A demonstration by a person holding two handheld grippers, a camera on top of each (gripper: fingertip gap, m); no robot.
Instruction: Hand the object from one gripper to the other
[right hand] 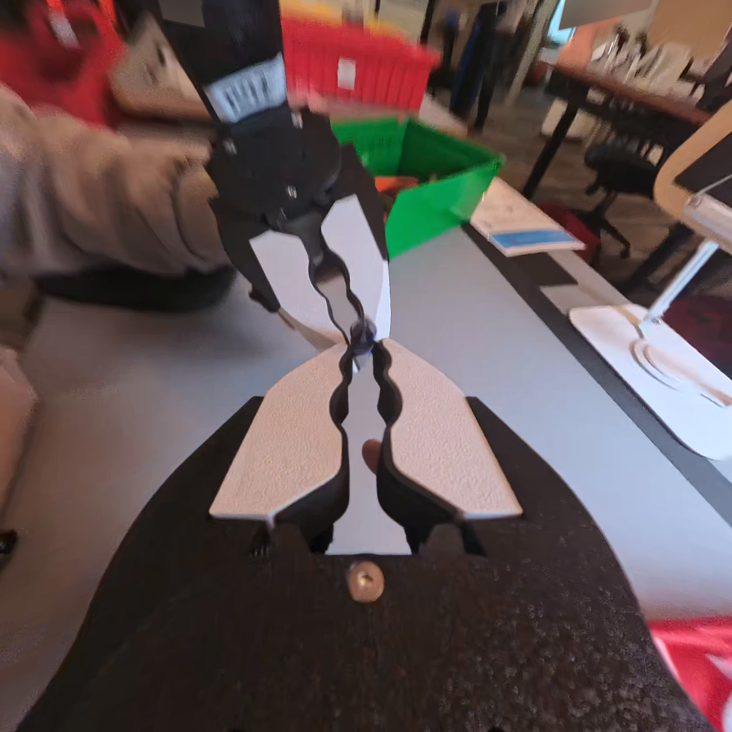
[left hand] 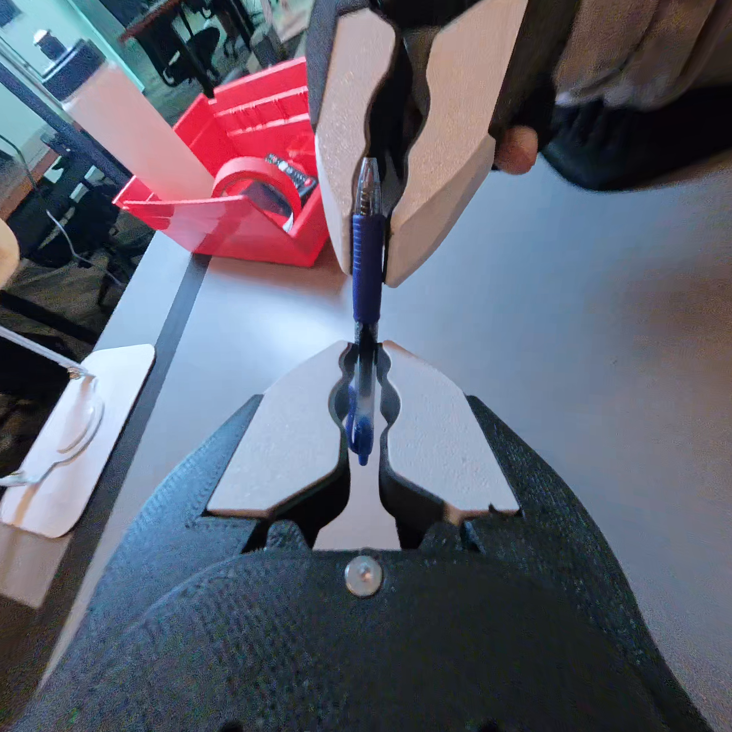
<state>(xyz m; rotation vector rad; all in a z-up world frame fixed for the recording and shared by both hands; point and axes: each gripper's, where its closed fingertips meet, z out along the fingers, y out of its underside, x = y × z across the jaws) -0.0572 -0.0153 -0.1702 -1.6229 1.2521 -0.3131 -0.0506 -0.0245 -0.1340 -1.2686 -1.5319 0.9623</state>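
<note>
Left tongs (left hand: 366, 348) at bottom of left wrist view, closed on clear rear barrel of pen (left hand: 366, 277), clip end between the pads. Right tongs (left hand: 368, 273) opposite, reaching in from above, closed on blue grip of same pen. Pen spans both tongs, held above grey worktop (left hand: 534, 317), not touching it. Red bin (left hand: 253, 237) on worktop behind, with red tape roll (left hand: 257, 178) inside. Green bin (right hand: 427, 190) behind left tongs (right hand: 362, 330) in right wrist view; right tongs (right hand: 362, 352) meet them tip to tip; pen barely visible there.
</note>
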